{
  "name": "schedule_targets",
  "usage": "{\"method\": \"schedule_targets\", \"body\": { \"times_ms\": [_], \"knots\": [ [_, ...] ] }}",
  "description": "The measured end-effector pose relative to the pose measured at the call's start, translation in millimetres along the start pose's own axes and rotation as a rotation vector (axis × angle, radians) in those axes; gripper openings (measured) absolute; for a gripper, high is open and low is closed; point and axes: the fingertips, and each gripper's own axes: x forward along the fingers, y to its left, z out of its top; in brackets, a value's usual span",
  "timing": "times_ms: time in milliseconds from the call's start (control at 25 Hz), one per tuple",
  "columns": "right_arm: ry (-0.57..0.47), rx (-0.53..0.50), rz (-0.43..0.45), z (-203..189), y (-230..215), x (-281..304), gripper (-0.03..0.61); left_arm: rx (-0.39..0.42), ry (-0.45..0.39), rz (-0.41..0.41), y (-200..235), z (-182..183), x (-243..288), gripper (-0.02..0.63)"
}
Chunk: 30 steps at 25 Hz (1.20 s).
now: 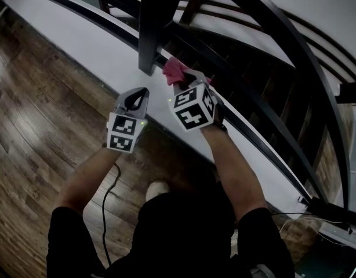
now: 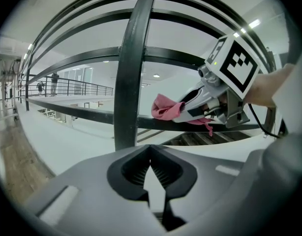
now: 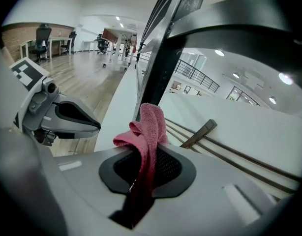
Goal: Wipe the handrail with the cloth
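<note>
— Right hand-held gripper (image 1: 182,79) clamped on the cloth (image 2: 166,108): why?
— To press it on the handrail (image 2: 82,113), frame centre, beside the post (image 2: 134,73). My left hand-held gripper (image 1: 134,99), jaws together and empty, hangs clear.

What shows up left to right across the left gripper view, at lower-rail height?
Distant balcony railing → upright black post → pink cloth → right tool → person's hand

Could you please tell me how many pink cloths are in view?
1: the pink cloth, pinched in the right tongs, at the dark rail beside the upright post. No other shows.
</note>
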Motion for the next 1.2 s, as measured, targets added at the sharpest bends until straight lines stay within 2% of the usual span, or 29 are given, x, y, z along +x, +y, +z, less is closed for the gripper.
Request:
{"method": "schedule_targets", "body": {
  "times_ms": [640,720,760,880,920,1120,1200],
  "knots": [
    [-0.024,-0.078,-0.04,36.0,9.9,22.4,0.051,-0.112,-0.054,0.096,37.3,-6.0,-23.3,0.0],
    [-0.045,-0.074,-0.006,40.4,14.6,22.9,0.051,-0.135,-0.062,0.11,38.2,-5.7,-22.8,0.0],
    [-0.065,-0.055,0.039,42.2,19.0,20.3,0.051,-0.145,-0.063,0.117,38.4,-5.9,-22.9,0.0],
    [-0.176,0.087,0.225,47.9,34.8,0.2,0.049,-0.161,-0.075,0.138,40.1,-3.1,-23.8,0.0],
    [-0.213,0.119,0.261,49.8,38.3,-6.2,0.049,-0.16,-0.08,0.145,41.2,-0.6,-24.1,0.0],
    [-0.315,0.039,0.247,53.2,55.1,-35.6,0.049,-0.136,-0.111,0.176,43.6,15.7,-35.8,0.0],
    [-0.365,0.04,0.247,52.8,58.9,-53.3,0.049,-0.133,-0.125,0.184,42.3,21.6,-43.9,0.0]
  ]
}}
